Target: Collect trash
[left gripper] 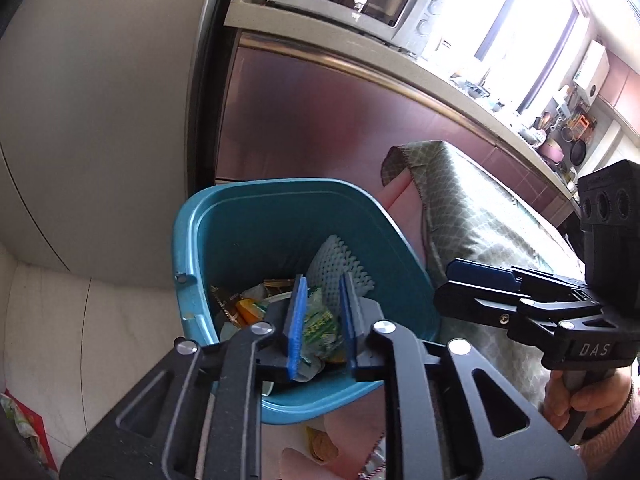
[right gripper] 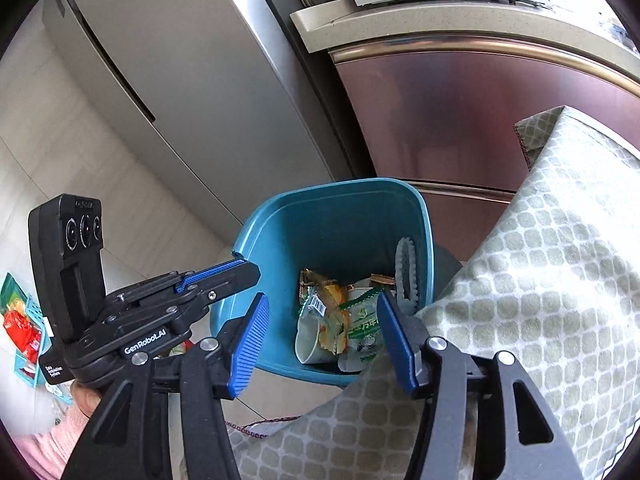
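Left claw [left gripper: 320, 320] parted | over teal bin [left gripper: 224, 216] | wrappers [left gripper: 318, 326] below

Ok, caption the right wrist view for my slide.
Right gripper, jaws open, above teal bin of wrappers.

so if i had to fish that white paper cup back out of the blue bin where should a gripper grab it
Probably by its rim. The white paper cup lies on its side in the blue bin, mouth toward the near wall, wrappers piled against its far side. Come from above at the near side, one finger inside the mouth, one outside. Its body looks too buried for a clean pinch.
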Demonstrator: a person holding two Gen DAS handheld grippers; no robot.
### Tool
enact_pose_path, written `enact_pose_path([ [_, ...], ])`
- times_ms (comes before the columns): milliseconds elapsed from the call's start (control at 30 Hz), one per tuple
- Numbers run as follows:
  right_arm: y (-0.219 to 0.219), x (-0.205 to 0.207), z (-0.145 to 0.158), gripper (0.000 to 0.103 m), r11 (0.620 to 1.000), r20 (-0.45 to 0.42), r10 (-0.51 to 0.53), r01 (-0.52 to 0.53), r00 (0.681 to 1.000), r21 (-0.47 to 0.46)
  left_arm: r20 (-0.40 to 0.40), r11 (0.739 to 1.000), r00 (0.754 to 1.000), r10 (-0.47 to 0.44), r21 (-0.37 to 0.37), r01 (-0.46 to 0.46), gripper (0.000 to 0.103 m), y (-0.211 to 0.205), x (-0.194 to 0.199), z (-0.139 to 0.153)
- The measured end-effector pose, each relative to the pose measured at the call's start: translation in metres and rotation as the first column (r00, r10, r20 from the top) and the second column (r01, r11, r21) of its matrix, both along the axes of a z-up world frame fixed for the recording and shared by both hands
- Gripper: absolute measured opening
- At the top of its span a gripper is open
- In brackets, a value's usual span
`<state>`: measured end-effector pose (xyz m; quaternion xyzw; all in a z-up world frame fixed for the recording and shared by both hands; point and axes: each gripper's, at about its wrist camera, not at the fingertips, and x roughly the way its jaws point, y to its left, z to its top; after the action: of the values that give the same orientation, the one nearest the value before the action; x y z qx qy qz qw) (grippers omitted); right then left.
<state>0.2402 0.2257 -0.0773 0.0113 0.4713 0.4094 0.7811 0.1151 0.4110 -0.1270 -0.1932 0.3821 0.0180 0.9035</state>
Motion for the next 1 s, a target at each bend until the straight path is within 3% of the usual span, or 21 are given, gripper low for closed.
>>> enact_pose_path([
  [167,-0.016,-0.007,0.004,0.057,0.999,0.011,-0.014,0.014,1.0,0.033,0.046,0.999,0.999,-0.021,0.027,0.02,0.035,-0.016,-0.007,0.016],
  [533,-0.077,-0.044,0.027,0.067,0.991,0.154,-0.12,0.111,0.981,0.07,0.165,0.993,0.985,-0.054,0.117,0.035,0.082,-0.058,-0.034,0.053],
  [700,-0.113,-0.073,0.044,0.074,0.978,0.269,-0.208,0.191,0.94,0.086,0.231,0.982,0.969,-0.092,0.184,0.049,0.097,-0.087,-0.05,0.071],
  [1000,-0.173,-0.12,0.068,0.093,0.925,0.438,-0.376,0.363,0.817,0.116,0.323,0.968,0.935,-0.144,0.241,0.066,0.097,-0.141,-0.07,0.102],
])
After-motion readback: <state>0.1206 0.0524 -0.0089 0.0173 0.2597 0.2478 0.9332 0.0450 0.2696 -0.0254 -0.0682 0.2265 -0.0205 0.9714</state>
